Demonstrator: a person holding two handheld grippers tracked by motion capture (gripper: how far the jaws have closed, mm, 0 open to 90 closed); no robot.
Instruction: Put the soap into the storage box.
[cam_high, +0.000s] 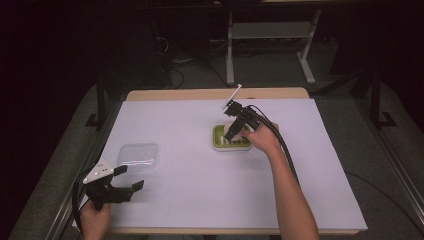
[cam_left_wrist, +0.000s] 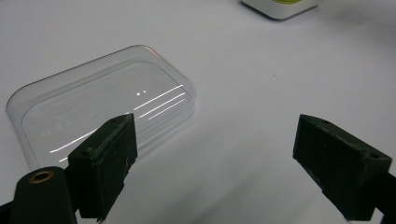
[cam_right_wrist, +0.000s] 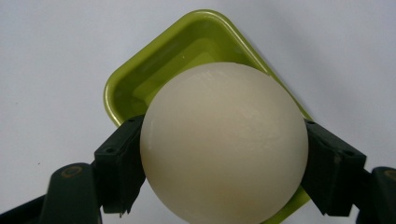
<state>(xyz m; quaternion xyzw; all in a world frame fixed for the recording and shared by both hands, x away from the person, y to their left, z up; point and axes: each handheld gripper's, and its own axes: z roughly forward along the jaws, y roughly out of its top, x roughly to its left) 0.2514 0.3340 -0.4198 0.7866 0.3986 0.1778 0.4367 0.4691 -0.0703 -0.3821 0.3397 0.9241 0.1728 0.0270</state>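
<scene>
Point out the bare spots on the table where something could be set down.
Widest free patch: between the clear lid and the green tray, running to the table's near edge. Right of the tray, past the forearm, is bare too. Crowded: at the tray, where the right hand-held gripper holds a white ball.

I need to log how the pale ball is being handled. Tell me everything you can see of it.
The ball is a smooth, matte, cream-white sphere, plain and unmarked, looking like hard plastic or soap-like material. The right tongs are shut on it, one black jaw pressing each side at about its widest part. It hangs just above the green tray, hiding much of the tray's inside; whether its underside touches the tray cannot be told. In the high view it sits at the tray right of the table's centre.
</scene>
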